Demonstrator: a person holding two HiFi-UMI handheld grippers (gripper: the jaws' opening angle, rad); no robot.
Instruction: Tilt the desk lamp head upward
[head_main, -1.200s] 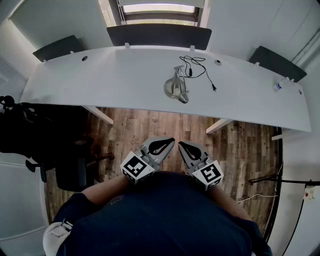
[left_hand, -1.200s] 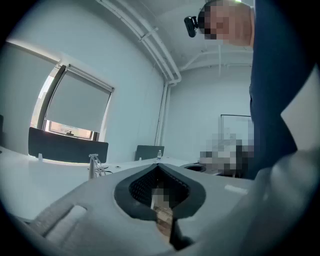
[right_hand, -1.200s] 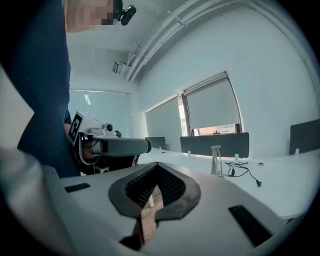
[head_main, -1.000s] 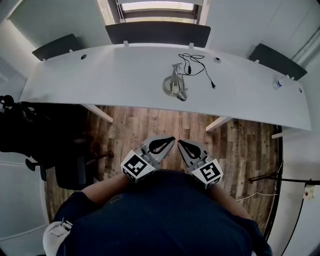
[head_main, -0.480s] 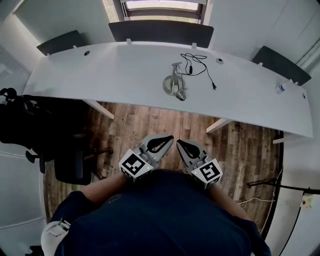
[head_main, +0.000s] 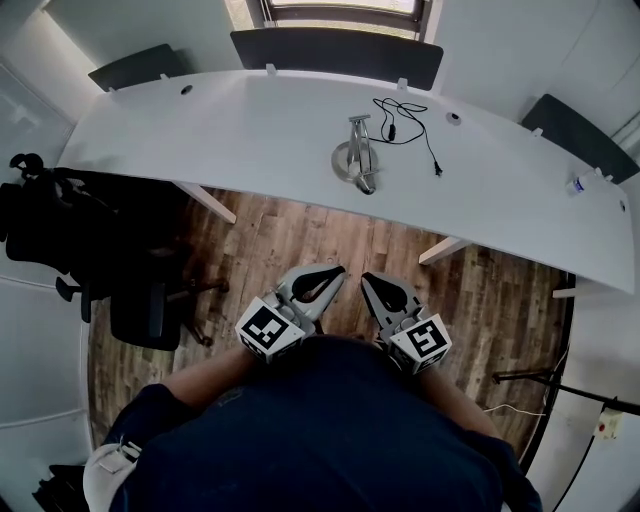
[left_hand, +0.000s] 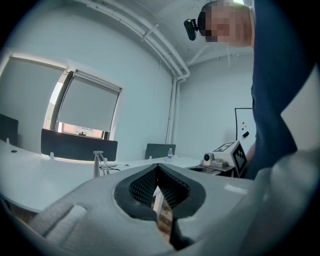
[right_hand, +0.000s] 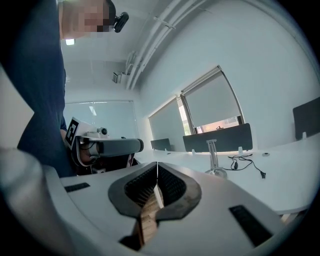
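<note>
The desk lamp (head_main: 356, 160), a slim silver thing on a round base, stood on the long white desk (head_main: 230, 135) close to its near edge and about midway along it, with a loose black cable (head_main: 405, 120) lying just behind it and to its right. Both grippers were well apart from the lamp, held low over the wooden floor (head_main: 300, 240) in front of the person's dark blue top (head_main: 320, 430) and pointing toward the desk. The left gripper (head_main: 338, 270) had its jaws pressed together with nothing between them; in the left gripper view the ribbed pads (left_hand: 145, 184) met at the tip, and the lamp (left_hand: 98, 162) showed small and far off at the left. The right gripper (head_main: 367, 279) was likewise closed and empty, its tips meeting in the right gripper view, where the lamp (right_hand: 215, 155) rose from the desk to the right with the cable (right_hand: 247, 162) beside it. The two grippers sat side by side, near each other but not touching, their marker cubes (head_main: 265, 328) toward the person. Dark divider panels (head_main: 335, 50) stood along the far edge of the desk, a small bottle (head_main: 578, 185) stood at its far right end, and a black office chair (head_main: 140, 310) was on the floor to the left
</note>
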